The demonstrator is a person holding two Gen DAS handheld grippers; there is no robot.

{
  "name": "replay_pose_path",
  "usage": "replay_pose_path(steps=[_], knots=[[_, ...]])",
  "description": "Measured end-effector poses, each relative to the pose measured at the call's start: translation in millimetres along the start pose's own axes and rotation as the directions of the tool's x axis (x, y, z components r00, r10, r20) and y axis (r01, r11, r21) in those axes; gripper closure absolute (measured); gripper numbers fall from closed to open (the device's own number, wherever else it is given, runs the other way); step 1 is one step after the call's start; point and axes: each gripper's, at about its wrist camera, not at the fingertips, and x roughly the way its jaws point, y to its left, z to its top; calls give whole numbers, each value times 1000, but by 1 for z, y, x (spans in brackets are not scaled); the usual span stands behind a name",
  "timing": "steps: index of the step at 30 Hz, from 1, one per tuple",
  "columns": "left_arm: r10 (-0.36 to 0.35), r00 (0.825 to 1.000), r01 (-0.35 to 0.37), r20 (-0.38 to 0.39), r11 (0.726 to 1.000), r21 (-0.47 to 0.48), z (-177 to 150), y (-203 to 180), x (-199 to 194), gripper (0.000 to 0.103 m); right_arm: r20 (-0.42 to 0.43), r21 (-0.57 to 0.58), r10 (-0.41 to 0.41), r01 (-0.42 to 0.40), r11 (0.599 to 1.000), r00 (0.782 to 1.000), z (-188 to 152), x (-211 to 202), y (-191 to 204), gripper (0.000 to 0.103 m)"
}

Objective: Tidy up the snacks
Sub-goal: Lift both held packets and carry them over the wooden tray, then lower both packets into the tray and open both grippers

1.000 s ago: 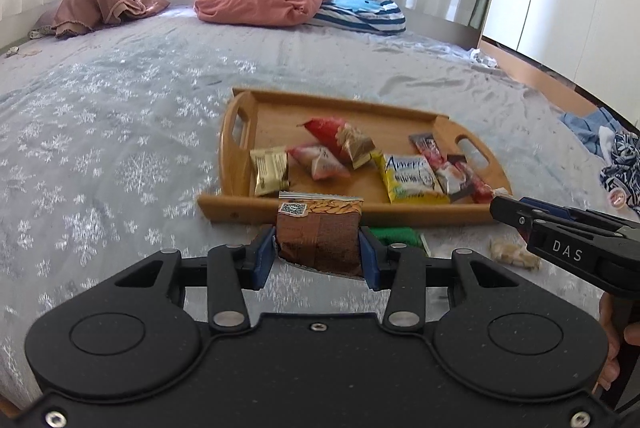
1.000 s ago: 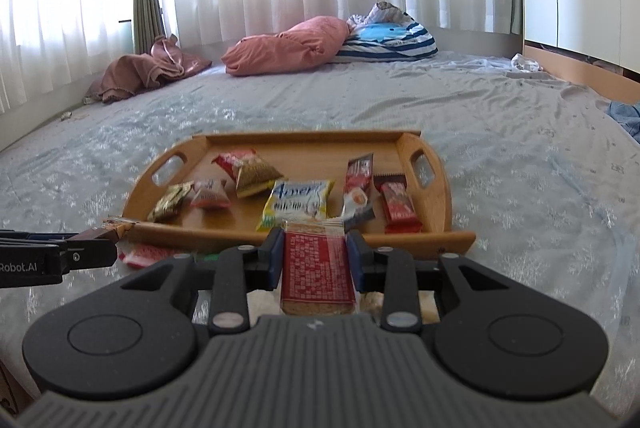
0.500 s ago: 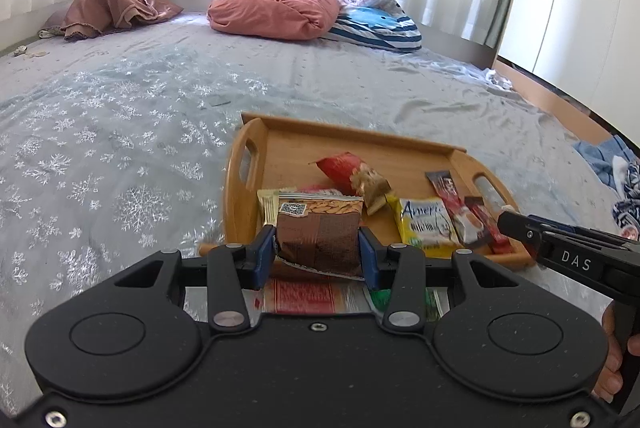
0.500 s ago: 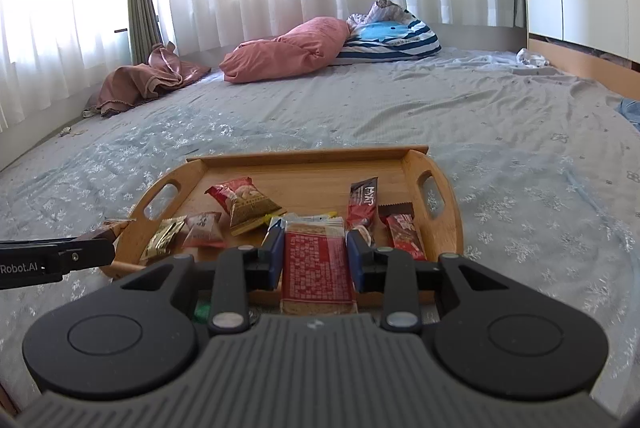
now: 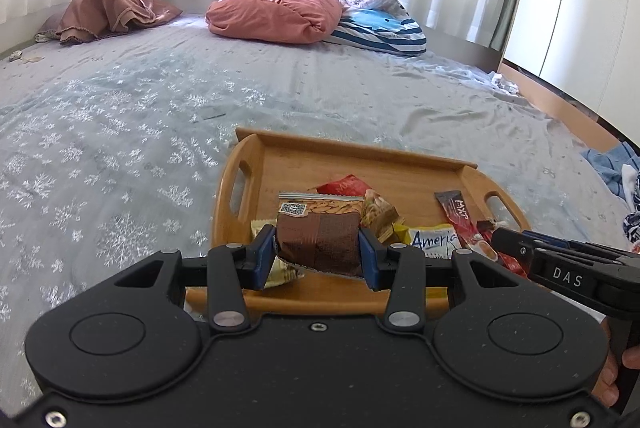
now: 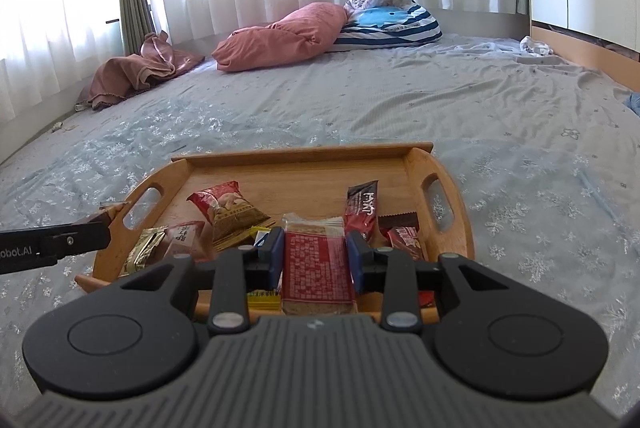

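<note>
- Left gripper [image 5: 318, 254] is clamped down on a brown almond snack pack [image 5: 318, 236], blue pads squeezing both sides, and it hangs over the near left part of the wooden tray [image 5: 256, 164].
- Right gripper [image 6: 316, 262] is pinched tight on a red-printed cracker pack [image 6: 318, 262], held above the near edge of the tray, roughly mid-right.
- Already lying in the tray: a red peanut bag [image 6: 230, 208], a gold-wrapped piece [image 6: 146, 244], a pinkish packet [image 6: 186, 236], a yellow "America" pack [image 5: 432, 240], a dark coffee stick [image 6: 362, 208] and a red bar [image 6: 406, 238].
- So I'd say most of it is done. What's left is dropping these two packs in.
- Can't tell if anything is lying on the bedsheet [image 6: 500, 116] right under my grippers, since their bodies block that bit.
</note>
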Motion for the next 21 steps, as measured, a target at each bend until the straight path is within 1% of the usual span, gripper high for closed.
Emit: replay_pose_path(steps=[4,7,11,15,21], knots=[[16,1000,-16,-8,1000,15,3,-3,13,62,-10,10,6,-6,1000,1000,5,9,-1,65],[18,1000,-18,-14,1000,23,5,-5,22,62,-15,-3,0,0,1000,1000,8,16,0,65],[19,999,-18,-27,1000,17,8,-7,36,62,-23,-26,-4,3,1000,1000,12,26,1,65],[20,999,-19,-43,1000,16,9,-9,49,62,-40,-23,-9,8,1000,999,16,38,0,65],[6,996,-8,-89,1000,-22,13,-2,70,62,-51,-24,18,-19,1000,999,28,50,-6,65]])
